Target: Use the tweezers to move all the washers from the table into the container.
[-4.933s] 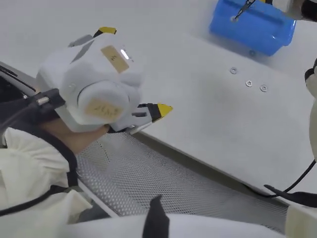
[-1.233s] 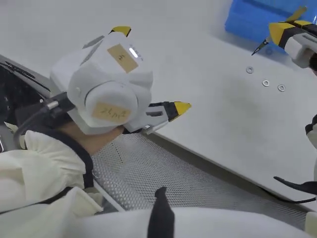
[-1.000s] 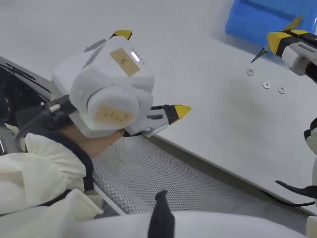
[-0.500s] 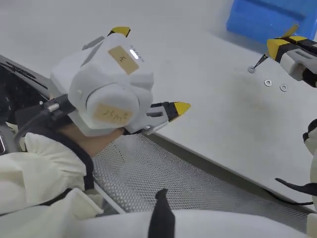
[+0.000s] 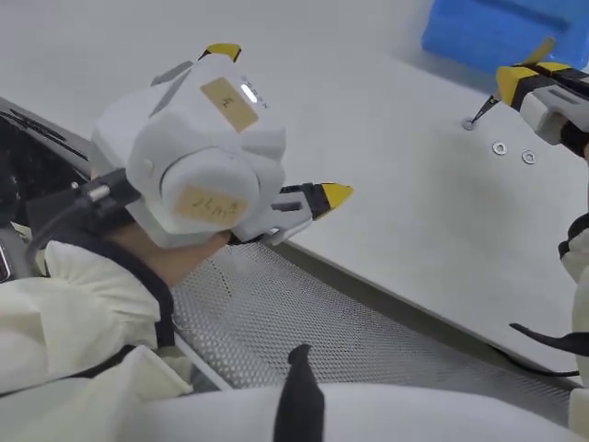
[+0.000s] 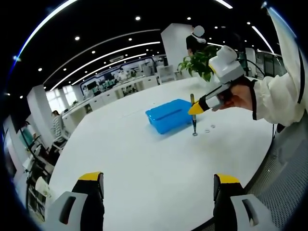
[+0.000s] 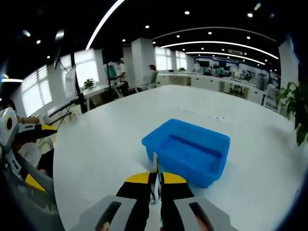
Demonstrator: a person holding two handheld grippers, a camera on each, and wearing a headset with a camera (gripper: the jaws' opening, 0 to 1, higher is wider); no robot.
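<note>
My right gripper has its jaws pinched narrow on the tweezers, which slant down toward the white table. Their tip sits at the nearest washer, though I cannot tell whether it grips it. The second washer and third washer lie flat just beside it, in a loose row. The blue container stands on the table just beyond the tweezers, near the washers. My left gripper has its jaws spread wide with nothing between them. It hangs at the table's near edge by the mesh panel, well apart from the washers.
</note>
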